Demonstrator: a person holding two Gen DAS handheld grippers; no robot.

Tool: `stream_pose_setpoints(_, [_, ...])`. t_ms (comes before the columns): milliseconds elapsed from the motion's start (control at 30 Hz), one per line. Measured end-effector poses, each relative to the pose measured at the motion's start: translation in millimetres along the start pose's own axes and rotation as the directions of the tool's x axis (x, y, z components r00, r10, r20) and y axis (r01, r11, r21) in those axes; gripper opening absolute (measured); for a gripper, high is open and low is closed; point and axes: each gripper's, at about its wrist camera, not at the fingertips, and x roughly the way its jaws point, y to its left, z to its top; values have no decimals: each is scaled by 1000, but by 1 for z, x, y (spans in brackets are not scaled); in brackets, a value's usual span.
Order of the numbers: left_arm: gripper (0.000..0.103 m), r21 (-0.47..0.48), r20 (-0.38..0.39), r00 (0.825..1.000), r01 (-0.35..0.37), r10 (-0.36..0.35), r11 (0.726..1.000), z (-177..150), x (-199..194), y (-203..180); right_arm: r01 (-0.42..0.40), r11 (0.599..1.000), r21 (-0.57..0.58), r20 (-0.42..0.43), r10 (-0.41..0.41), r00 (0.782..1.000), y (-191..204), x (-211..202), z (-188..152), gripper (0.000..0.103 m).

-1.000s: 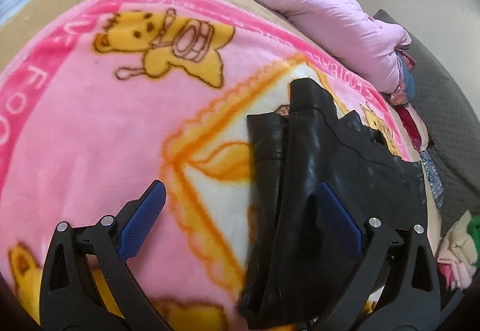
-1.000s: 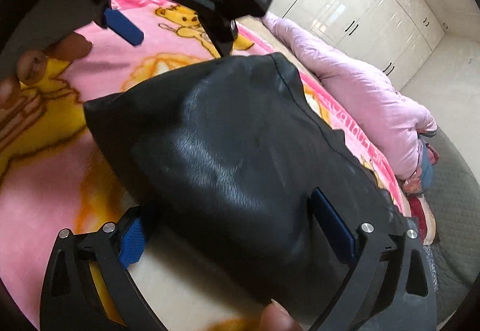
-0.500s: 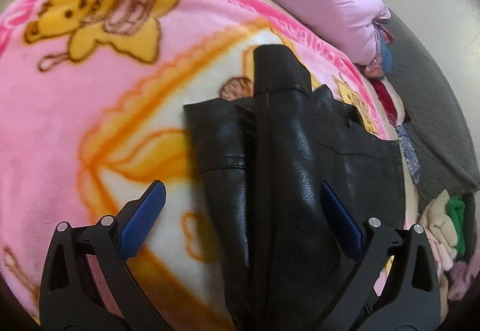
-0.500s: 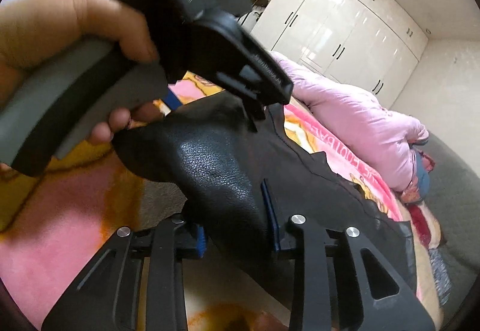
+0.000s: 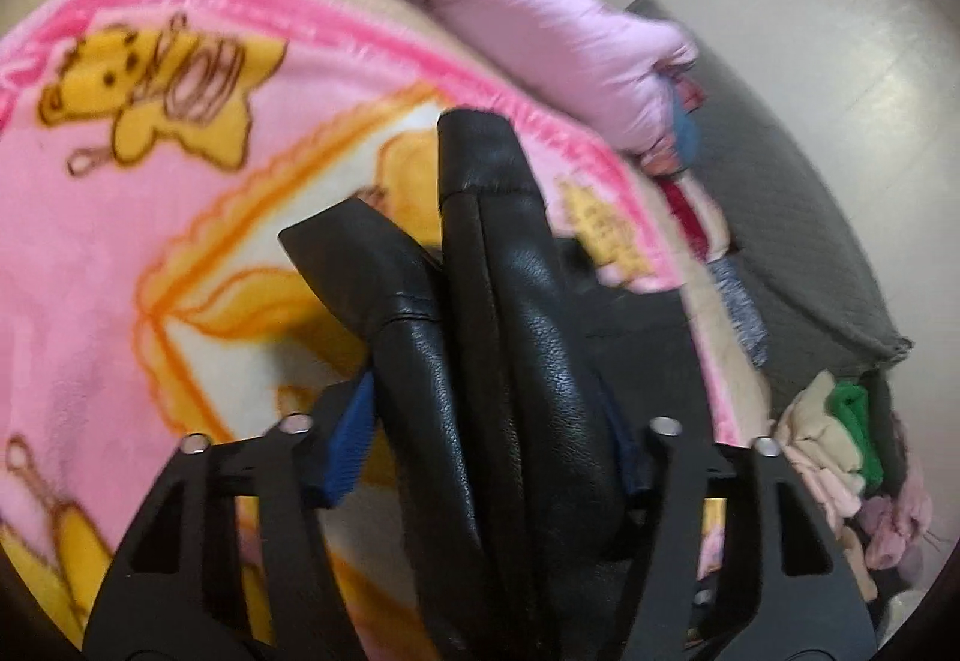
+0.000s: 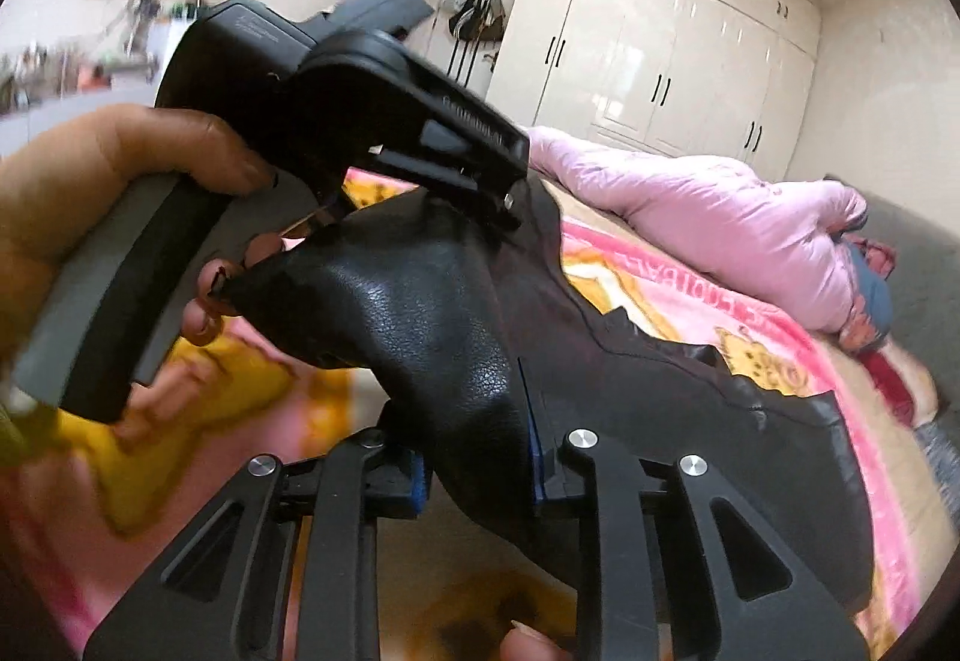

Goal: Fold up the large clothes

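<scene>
Two grippers are both pinching the same thing. Your left gripper [image 5: 486, 439] has its blue pads pressed against a thick bunch of the black leather jacket [image 5: 510, 337]. Your right gripper [image 6: 474, 457] squeezes a fold of that jacket too, and its pads sit close together on the leather.

From the right camera you can see your left hand [image 6: 90, 217] just above and to the left of the right gripper. So both tools hold the near end of the jacket, side by side.

The jacket runs long and straight away from you, out from the fingers toward the far side of the bed. Its far part lies flat on the pink cartoon blanket [image 5: 120, 241]. A puffy pink coat [image 5: 540, 19] sits along the far edge of the bed, past the jacket's tip.

I think the next move is to lift this near end and carry it forward along that line. Keep both grips level, or the heavy leather may slide crooked.
</scene>
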Motion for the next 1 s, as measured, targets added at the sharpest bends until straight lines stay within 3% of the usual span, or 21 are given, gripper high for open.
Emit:
stream_pose_setpoints(100, [39, 27, 56, 998, 7, -8, 1000, 2, -24, -18, -31, 999, 37, 44, 30, 999, 1, -15, 5, 22])
stream_pose_setpoints(167, [36, 31, 51, 999, -5, 4, 999, 1, -22, -22, -47, 997, 55, 41, 45, 998, -3, -16, 3, 25])
stream_pose_setpoints(267, [35, 18, 33, 999, -17, 16, 1000, -5, -12, -23, -104, 991, 85, 9, 103, 995, -15, -19, -4, 39])
stream_pose_setpoints(300, [35, 21, 33, 999, -24, 23, 999, -8, -11, -24, -137, 985, 101, 9, 137, 991, -19, -22, -7, 54])
stream_pose_setpoints(333, [35, 21, 36, 999, -34, 33, 999, -10, -9, -24, -154, 982, 113, 16, 153, 988, -21, -28, -10, 61])
stream_pose_setpoints(400, [35, -2, 42, 999, -26, 26, 1000, -13, -10, -18, -195, 974, 118, 27, 193, 981, -33, -47, -18, 70])
stream_pose_setpoints(467, [35, -26, 53, 999, -7, 8, 1000, -15, -13, -15, -215, 962, 167, 51, 209, 977, -52, -64, -24, 72])
stream_pose_setpoints(500, [35, -26, 57, 998, -1, 2, 1000, -15, -16, -16, -220, 951, 215, 60, 212, 975, -65, -68, -27, 71])
stream_pose_setpoints(567, [35, -16, 60, 998, -2, 3, 1000, -16, -17, -20, -199, 921, 335, 42, 196, 980, -104, -63, -33, 35])
stream_pose_setpoints(600, [35, -9, 61, 998, -4, 5, 1000, -16, -17, -22, -172, 909, 380, 9, 182, 983, -121, -55, -36, 8])
stream_pose_setpoints(633, [35, -2, 62, 998, -8, 8, 1000, -15, -16, -26, -129, 902, 411, -30, 155, 987, -133, -49, -40, 1])
stream_pose_setpoints(700, [35, 6, 64, 998, -10, 9, 1000, -15, -15, -31, -27, 898, 440, -143, 99, 985, -153, -29, -51, 0])
stream_pose_setpoints(733, [35, 12, 66, 998, -12, 11, 1000, -14, -15, -34, -27, 893, 449, -189, 125, 974, -156, -18, -59, 0])
stream_pose_setpoints(800, [35, 17, 66, 998, -19, 18, 1000, -14, -13, -37, -36, 859, 510, -300, 217, 929, -157, 14, -84, 0])
stream_pose_setpoints(867, [35, 22, 47, 999, -10, 9, 1000, -15, -6, -41, -36, 827, 560, -325, 259, 910, -156, 28, -100, 0])
stream_pose_setpoints(967, [35, 66, 52, 998, -45, 42, 997, -18, -3, -52, -60, 816, 574, -294, 275, 916, -162, 20, -88, 0])
stream_pose_setpoints(1000, [35, 70, 53, 998, -45, 42, 997, -17, -3, -53, -67, 811, 581, -262, 265, 928, -171, 16, -81, 0])
